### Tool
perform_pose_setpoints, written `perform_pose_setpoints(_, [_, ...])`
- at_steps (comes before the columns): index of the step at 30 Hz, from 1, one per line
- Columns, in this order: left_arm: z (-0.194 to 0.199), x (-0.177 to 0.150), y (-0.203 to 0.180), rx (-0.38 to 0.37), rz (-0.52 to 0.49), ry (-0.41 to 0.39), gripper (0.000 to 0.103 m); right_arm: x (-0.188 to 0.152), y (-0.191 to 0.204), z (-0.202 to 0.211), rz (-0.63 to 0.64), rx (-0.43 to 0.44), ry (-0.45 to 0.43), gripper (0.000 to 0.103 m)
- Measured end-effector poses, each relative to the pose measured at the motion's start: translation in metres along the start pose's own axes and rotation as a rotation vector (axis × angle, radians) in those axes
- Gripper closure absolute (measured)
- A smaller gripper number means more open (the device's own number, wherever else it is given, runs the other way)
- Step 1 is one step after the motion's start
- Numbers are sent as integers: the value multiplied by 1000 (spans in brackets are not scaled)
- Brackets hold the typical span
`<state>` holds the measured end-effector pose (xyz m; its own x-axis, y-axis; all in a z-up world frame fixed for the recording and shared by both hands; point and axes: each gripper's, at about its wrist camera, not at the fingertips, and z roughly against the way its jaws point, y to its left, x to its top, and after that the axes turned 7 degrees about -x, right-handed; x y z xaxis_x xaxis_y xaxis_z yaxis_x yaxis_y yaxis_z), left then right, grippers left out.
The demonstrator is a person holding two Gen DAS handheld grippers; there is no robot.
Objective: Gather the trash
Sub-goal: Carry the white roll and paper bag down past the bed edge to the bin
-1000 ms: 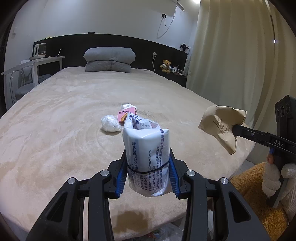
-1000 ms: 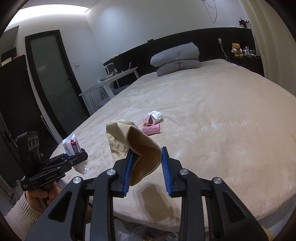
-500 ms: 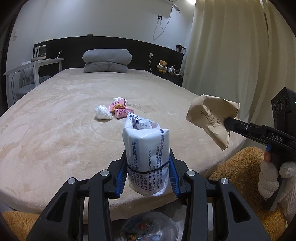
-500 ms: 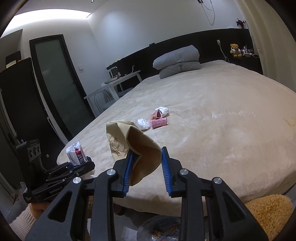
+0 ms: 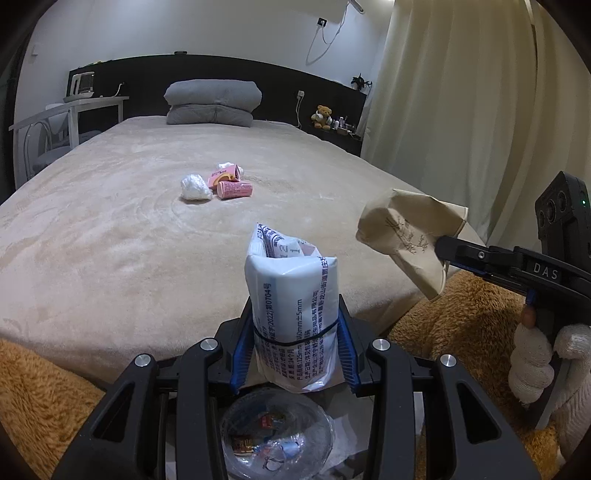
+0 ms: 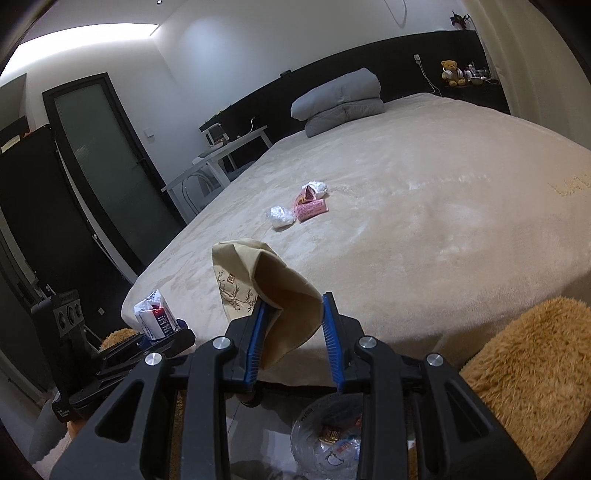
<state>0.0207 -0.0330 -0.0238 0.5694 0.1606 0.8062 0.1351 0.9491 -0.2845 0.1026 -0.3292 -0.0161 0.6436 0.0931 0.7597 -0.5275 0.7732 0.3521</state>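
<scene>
Ahead, 2 tissue wads (image 5: 195, 187) flank pink wrappers (image 5: 232, 184).

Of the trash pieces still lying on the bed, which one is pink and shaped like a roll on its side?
The pink roll-shaped wrapper, lying on its side at the group's near right. The white crumpled wad to its left is white, and the pink packet behind stands open.

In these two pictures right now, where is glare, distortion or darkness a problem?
Left wrist view: fisheye bends the beige curtain; print on the white plastic tissue pack stays sharp. Right wrist view: the lit ceiling strip blows out; the frosted dark door side is dim.
</scene>
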Motion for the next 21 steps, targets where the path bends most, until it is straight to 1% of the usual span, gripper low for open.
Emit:
perform_pose_setpoints(4, [2, -14, -5, -30, 39, 33, 65, -13, 4, 0, -5, -3, 46, 72])
perform_pose_setpoints(7, [2, -24, -7, -50, 67, 59, 65, -23, 8, -4, -5, -32, 82, 72])
perform_pose_setpoints(13, [-13, -40, -13, -35, 79, 142, 65, -46, 10, -24, 15, -105, 183, 72])
perform_pose_setpoints(17, [-34, -52, -11, -2, 79, 235, 65, -60, 2, -47, 16, -149, 272, 72])
perform_pose_setpoints(21, [-55, -67, 2, 34, 118, 341, 65, -71, -13, -65, -3, -186, 354, 72])
